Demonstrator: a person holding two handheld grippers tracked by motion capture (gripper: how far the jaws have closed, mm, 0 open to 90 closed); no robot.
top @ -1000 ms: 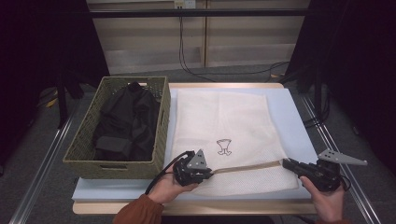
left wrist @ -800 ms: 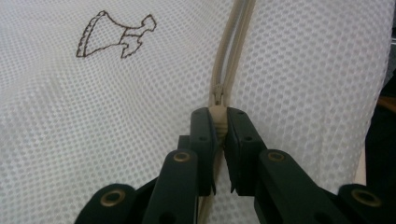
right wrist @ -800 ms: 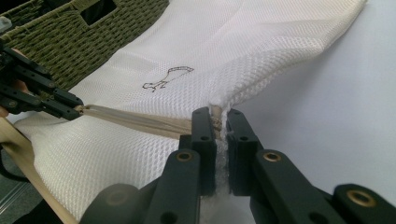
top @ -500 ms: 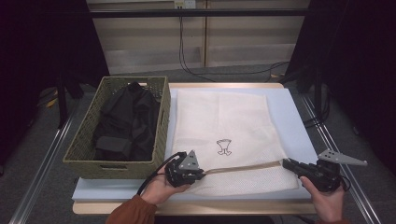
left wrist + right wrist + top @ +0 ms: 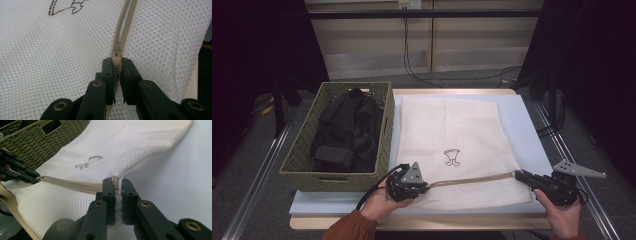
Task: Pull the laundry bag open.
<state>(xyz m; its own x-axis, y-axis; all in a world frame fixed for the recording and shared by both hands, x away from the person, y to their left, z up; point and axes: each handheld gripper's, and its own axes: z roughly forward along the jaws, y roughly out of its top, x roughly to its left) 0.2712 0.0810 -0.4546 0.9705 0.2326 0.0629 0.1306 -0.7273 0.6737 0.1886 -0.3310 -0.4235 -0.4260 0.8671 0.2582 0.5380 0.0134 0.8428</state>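
Observation:
A white mesh laundry bag (image 5: 452,125) with a small dark emblem lies flat on the table. Its beige zipper (image 5: 472,179) runs along the near edge. My left gripper (image 5: 428,186) is shut on the zipper pull (image 5: 117,53) at the zipper's left part, and the teeth run away from its jaws. My right gripper (image 5: 518,175) is shut on the bag's near right corner (image 5: 117,180), where the zipper (image 5: 72,184) ends. The left gripper (image 5: 37,178) shows there too, farther along that zipper. A hand holds each gripper.
An olive woven basket (image 5: 384,130) holding black clothing (image 5: 347,130) stands left of the bag, close to my left gripper. A pale mat (image 5: 527,125) covers the table under the bag. Cables hang by the shelving behind the table.
My left gripper has shifted slightly to the left along the zipper line with the pull in its jaws. The right gripper has stayed where it was.

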